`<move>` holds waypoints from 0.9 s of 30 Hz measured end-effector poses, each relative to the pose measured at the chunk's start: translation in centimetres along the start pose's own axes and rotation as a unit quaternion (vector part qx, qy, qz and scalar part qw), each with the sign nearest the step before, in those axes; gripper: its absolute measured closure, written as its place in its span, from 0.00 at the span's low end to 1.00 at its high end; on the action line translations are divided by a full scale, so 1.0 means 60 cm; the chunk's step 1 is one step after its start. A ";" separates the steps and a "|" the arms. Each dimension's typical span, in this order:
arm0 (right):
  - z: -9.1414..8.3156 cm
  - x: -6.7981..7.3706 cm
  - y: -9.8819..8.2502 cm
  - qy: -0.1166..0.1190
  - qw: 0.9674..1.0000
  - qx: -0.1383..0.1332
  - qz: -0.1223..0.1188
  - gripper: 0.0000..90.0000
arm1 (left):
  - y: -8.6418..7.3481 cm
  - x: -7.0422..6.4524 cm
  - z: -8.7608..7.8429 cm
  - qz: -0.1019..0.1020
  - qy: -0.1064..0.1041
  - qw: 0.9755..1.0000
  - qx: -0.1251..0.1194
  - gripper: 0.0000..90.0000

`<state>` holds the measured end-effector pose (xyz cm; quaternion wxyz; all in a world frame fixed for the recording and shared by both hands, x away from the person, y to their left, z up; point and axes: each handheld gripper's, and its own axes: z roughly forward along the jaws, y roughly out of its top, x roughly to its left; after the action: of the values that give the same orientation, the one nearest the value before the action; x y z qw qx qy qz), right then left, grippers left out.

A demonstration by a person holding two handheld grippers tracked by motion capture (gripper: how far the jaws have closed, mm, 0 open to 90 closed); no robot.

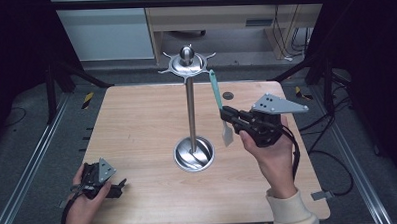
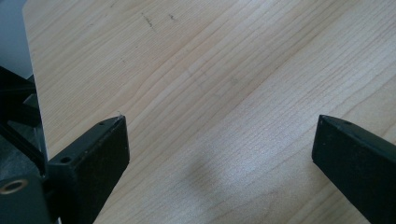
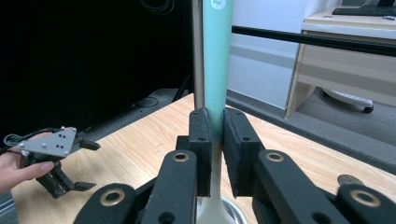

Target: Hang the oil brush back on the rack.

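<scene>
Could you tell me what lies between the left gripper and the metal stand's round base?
Nothing: in the high view only bare wooden table separates the left gripper from the stand's base.

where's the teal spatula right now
In the high view the teal spatula stands upright right of centre, clamped in the right gripper, just right of the steel rack's pole.

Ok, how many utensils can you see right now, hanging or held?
1. A teal-handled spatula is clamped upright in the right tongs, just right of the rack pole. None visibly hangs from the hook ring; its far hooks are hard to read.
</scene>
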<state>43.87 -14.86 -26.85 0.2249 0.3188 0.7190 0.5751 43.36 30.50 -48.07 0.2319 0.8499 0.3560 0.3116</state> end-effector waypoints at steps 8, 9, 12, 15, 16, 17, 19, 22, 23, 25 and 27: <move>0.007 0.000 -0.001 0.003 1.000 0.000 0.000 0.91 | 0.000 0.000 0.000 0.000 0.000 1.000 0.000 0.04; 0.008 0.000 -0.001 0.004 1.000 0.000 0.002 0.91 | 0.000 0.000 0.000 0.000 0.001 1.000 0.000 0.04; 0.018 0.001 0.001 0.010 1.000 0.006 -0.001 0.87 | 0.000 0.000 0.000 -0.002 0.001 1.000 -0.001 0.04; 0.024 0.001 0.002 0.011 1.000 0.007 -0.003 0.84 | -0.001 0.000 0.000 -0.003 0.001 1.000 0.000 0.04; 0.026 0.000 0.004 0.012 1.000 0.006 -0.004 0.83 | -0.001 -0.001 0.000 -0.003 0.001 1.000 -0.001 0.04; 0.026 0.000 0.005 0.013 1.000 0.005 -0.004 0.83 | -0.001 -0.001 0.000 -0.003 0.001 1.000 -0.001 0.04; 0.024 -0.001 0.006 0.011 1.000 0.004 -0.004 0.79 | 0.000 -0.001 -0.001 -0.003 0.002 1.000 -0.002 0.04; 0.018 -0.002 0.006 -0.009 1.000 0.008 -0.007 0.69 | 0.000 0.000 -0.001 -0.004 0.003 1.000 -0.003 0.04; 0.016 -0.003 0.006 -0.021 1.000 0.010 -0.010 0.64 | 0.000 0.000 -0.001 -0.004 0.003 1.000 -0.003 0.04; 0.013 -0.004 0.005 -0.047 0.999 0.018 -0.015 0.55 | 0.000 0.000 -0.001 -0.004 0.003 1.000 -0.004 0.04; 0.012 -0.004 0.003 -0.066 0.997 0.031 -0.019 0.49 | 0.000 0.000 -0.002 -0.003 0.003 1.000 -0.005 0.04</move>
<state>44.58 -14.50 -26.87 0.2734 0.3492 0.7257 0.5260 43.30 30.51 -47.98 0.2361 0.8466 0.3578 0.3154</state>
